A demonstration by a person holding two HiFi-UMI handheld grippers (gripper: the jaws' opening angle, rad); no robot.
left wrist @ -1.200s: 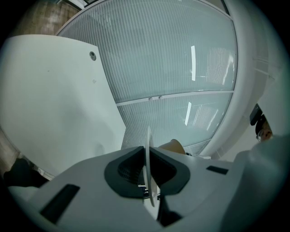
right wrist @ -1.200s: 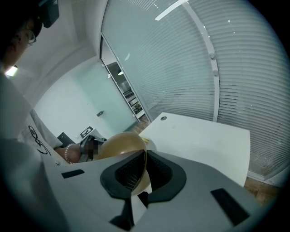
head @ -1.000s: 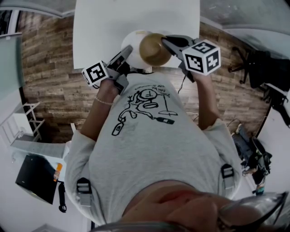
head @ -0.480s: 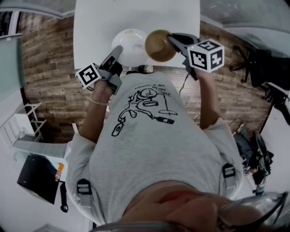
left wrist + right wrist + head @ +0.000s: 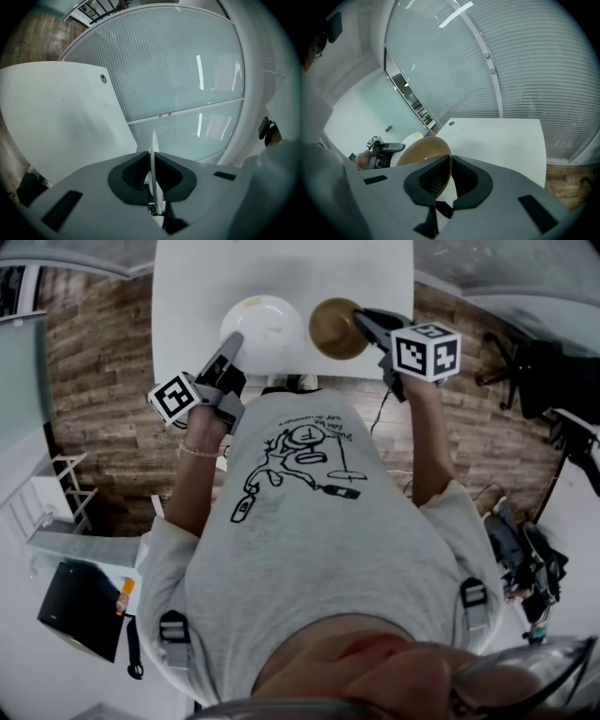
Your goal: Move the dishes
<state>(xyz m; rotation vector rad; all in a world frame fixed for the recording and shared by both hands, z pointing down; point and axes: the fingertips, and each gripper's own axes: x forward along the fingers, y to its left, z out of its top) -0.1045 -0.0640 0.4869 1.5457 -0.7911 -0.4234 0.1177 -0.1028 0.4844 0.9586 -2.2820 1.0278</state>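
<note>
A white plate hangs over the near edge of the white table, with my left gripper shut on its near rim. In the left gripper view the plate shows edge-on, pinched between the jaws of the left gripper. To its right is a brown bowl, and my right gripper is shut on its rim. In the right gripper view the bowl tilts up from the right gripper, with the white plate behind it.
The table stretches ahead to a frosted glass wall. A wood floor lies on both sides of the table. A dark office chair stands at the right.
Both grippers have carried their dishes further out over the table. The plate went up and to the left, the bowl slightly right, so the two dishes now stand apart.
</note>
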